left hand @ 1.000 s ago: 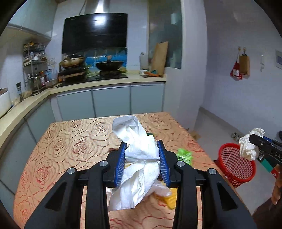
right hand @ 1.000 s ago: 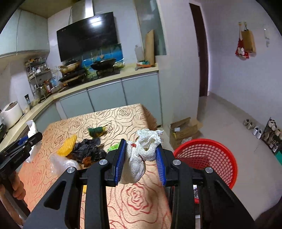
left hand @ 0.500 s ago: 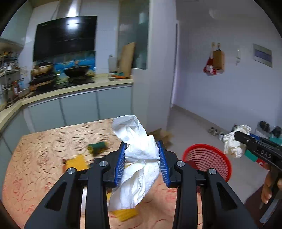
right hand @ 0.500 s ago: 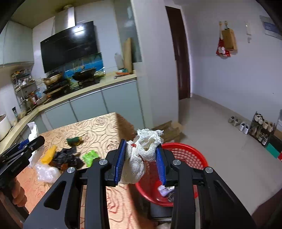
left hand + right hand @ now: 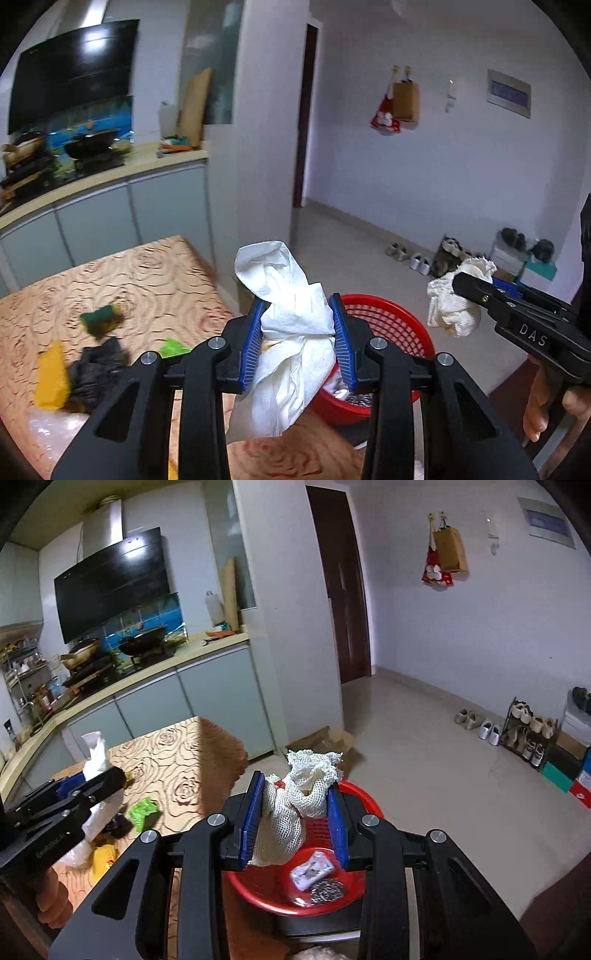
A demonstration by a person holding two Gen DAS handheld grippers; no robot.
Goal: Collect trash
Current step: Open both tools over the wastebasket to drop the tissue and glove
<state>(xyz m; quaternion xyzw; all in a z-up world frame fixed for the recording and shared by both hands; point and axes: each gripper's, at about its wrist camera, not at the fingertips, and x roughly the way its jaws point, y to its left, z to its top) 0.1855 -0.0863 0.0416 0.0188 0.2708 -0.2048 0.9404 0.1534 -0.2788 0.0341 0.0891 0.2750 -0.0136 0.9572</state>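
My left gripper [image 5: 297, 343] is shut on a crumpled white paper towel [image 5: 291, 332] and holds it over the table edge, just left of the red basket [image 5: 391, 325]. My right gripper [image 5: 295, 823] is shut on a white foam net [image 5: 295, 801] and holds it above the red basket [image 5: 258, 886], which stands on the floor beside the table. A small packet [image 5: 312, 869] and a round metal scrubber [image 5: 327, 889] lie in the basket. The right gripper and its net [image 5: 452, 299] also show in the left wrist view, right of the basket.
On the rose-patterned table [image 5: 147, 269] lie a green sponge [image 5: 99, 319], a yellow wrapper [image 5: 51, 373], a black bag [image 5: 98, 369], a green scrap [image 5: 171, 347] and clear plastic [image 5: 48, 428]. A cardboard box [image 5: 328, 738] and shoes [image 5: 480, 725] are on the floor.
Both grippers have swung right from over the table toward the red basket, each still holding its trash. The right gripper now hangs above the basket.
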